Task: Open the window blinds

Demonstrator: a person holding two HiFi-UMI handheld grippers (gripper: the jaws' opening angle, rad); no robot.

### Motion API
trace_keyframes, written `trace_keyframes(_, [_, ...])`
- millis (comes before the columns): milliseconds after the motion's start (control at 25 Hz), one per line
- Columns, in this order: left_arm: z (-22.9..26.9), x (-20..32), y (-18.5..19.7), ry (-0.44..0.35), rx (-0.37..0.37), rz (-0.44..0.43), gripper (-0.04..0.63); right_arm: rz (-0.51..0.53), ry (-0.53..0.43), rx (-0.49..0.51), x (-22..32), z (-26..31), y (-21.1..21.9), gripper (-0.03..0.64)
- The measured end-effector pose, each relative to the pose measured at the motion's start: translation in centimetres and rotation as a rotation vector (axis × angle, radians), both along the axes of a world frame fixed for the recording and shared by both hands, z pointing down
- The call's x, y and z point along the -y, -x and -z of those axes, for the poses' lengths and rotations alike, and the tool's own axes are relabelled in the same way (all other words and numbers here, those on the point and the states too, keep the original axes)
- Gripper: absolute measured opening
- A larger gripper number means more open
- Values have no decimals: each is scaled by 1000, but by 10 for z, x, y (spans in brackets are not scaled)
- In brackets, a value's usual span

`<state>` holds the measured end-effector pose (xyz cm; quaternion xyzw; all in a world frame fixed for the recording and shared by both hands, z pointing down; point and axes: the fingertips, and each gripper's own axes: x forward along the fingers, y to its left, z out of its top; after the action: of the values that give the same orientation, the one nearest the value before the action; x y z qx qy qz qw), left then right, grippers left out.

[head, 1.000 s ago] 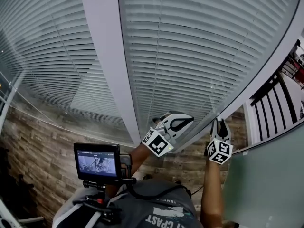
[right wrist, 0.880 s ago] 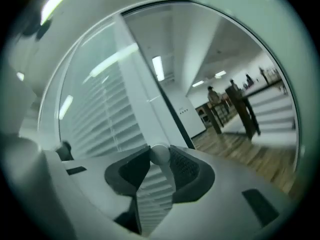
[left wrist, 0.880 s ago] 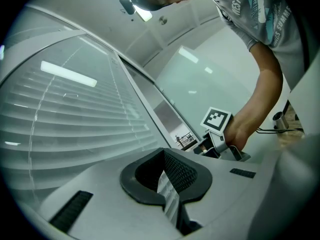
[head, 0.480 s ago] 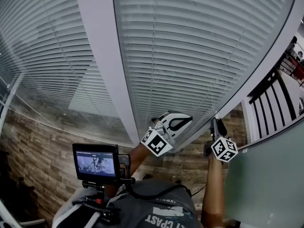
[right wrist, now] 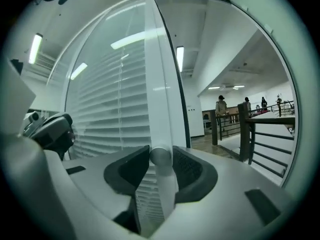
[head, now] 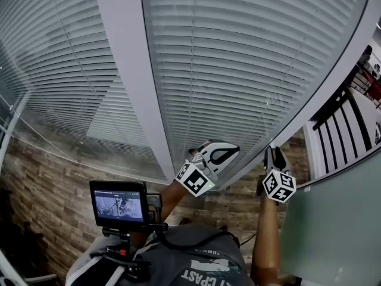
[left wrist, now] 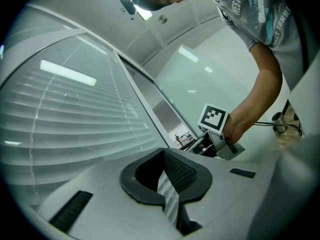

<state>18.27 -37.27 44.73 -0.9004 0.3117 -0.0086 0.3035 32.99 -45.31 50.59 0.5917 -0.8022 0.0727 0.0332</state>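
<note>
- Monitor [head: 119, 202] on the chest rig is nearest the head camera.
- Left gripper [head: 233, 151] is held up just short of the glass. Its fingers [left wrist: 182, 171] stand a narrow slit apart with nothing between them. It takes no part in the work.
- Right gripper [head: 275, 154] is at the right edge of the pane, beside the frame [right wrist: 162, 84]. Its fingers [right wrist: 187, 166] are opening. The wand [right wrist: 161, 156] stands upright in the gap, close to both pads, and looks loose rather than clamped.
- Blinds [head: 238, 70] hang behind the glass and are lowered to full length. The slats lie flat and overlapping, and nothing shows through them.
- Railing [right wrist: 260, 134] stands well beyond the window, with people past it.
- Progress: the wand is reached, but no opening of the slats shows yet. Judged remaining: grip the wand and work it until the slats tilt open.
</note>
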Motion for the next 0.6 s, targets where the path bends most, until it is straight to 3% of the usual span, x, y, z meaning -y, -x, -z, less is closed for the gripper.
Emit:
trace_keyframes(160, [-2,-3,-1,-1,-1,-1,5,-21,50,13,4,-9,0,104])
trace_keyframes(320, [5,-1,2,5,-7,1,5,-46,23,-177,3,-5,3,104])
trace_keyframes(440, [5,-1,2,8,-8,0,4,-52,-16,-465,1,-6,7,104])
trace_keyframes(600, [-2,2,0,6,-5,-6,3,-73,-113,-1047,2,-14,11,104])
